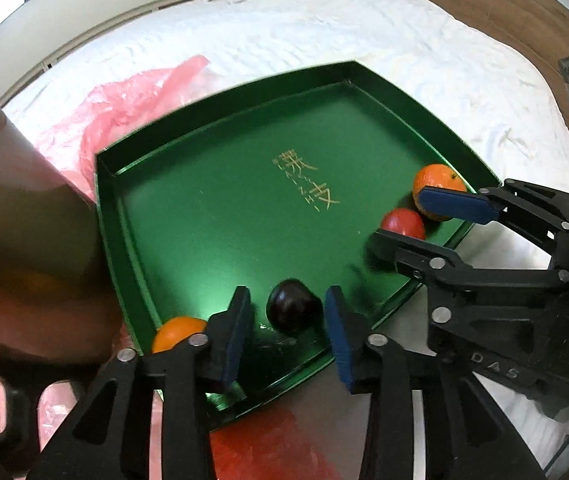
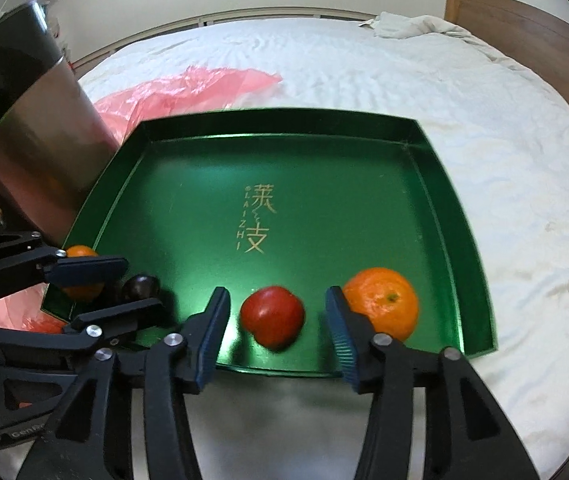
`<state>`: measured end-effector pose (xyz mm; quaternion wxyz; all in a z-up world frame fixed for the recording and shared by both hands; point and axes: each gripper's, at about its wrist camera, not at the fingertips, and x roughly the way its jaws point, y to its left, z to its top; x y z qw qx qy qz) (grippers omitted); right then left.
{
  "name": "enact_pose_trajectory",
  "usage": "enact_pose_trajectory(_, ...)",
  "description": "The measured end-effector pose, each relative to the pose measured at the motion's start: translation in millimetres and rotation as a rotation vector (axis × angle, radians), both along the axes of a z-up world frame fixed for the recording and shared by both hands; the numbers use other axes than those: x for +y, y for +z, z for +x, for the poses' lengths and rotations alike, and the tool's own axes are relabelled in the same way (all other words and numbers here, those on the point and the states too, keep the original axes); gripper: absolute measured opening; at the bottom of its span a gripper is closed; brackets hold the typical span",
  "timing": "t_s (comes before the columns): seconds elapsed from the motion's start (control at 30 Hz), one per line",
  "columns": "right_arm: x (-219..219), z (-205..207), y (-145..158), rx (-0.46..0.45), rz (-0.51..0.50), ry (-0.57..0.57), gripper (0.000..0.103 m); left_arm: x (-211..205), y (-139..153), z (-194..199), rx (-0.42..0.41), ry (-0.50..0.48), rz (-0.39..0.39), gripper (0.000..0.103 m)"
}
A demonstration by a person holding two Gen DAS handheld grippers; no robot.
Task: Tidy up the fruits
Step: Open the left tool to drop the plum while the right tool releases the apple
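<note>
Your left gripper [image 1: 288,332] stands with its fingers parted, and the dark purple round plum [image 1: 293,311] sits free between them, touching neither pad, at the 6 o'clock edge of the shiny green square tray [image 1: 224,208] in the left wrist view. Just outside the left finger, at about 8 o'clock, lies 1 small orange mandarin [image 1: 178,332] in the tray's near corner.

Your right gripper [image 2: 278,326] is also released: the red round tomato-like fruit [image 2: 272,317] rests on the tray floor between the blue pads, a gap on each side. At 3 o'clock from it, just behind the right finger, sits the larger orange mandarin [image 2: 382,302].

For any next move, each fruit lies straight ahead of its own fingers, nearly round, with no long axis to line up; the left hand is nearer the plum, the right nearer the red fruit.

Count in the tray: 2 mandarins, 1 plum, 1 red fruit. At 10 o'clock beside the tray lies 1 crumpled pink plastic bag [image 2: 188,88] on the white bedspread [image 2: 484,120].
</note>
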<state>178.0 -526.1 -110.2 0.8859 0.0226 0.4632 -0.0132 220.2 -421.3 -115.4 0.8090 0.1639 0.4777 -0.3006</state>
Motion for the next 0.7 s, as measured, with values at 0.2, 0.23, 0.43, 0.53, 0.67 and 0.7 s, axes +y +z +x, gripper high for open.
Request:
enact_pose_trajectory(0.2,-5,-20,25,-0.062,0.035,-0.047,0.096,12,28,-20,-0.057,-0.015,-0.019,0.038)
enact_pose_trajectory(0.23,-7,-26,31,-0.080,0.053,-0.062,0.097,15,34,-26,-0.071,-0.019,-0.029,0.038)
enact_pose_trajectory(0.43,-7,-69,63,-0.171,0.108,-0.150,0.097,42,71,-72,-0.167,-0.033,-0.072,0.038)
enact_pose_trajectory(0.53,5,-89,77,-0.188,0.099,-0.153,0.097,57,87,-94,-0.199,-0.032,-0.090,0.038)
enact_pose_trajectory(0.67,18,-114,90,-0.215,0.132,-0.163,0.097,79,105,-122,-0.214,-0.023,-0.093,0.038)
enact_pose_trajectory(0.7,24,-121,95,-0.222,0.133,-0.164,0.097,85,109,-126,-0.210,-0.022,-0.098,0.038)
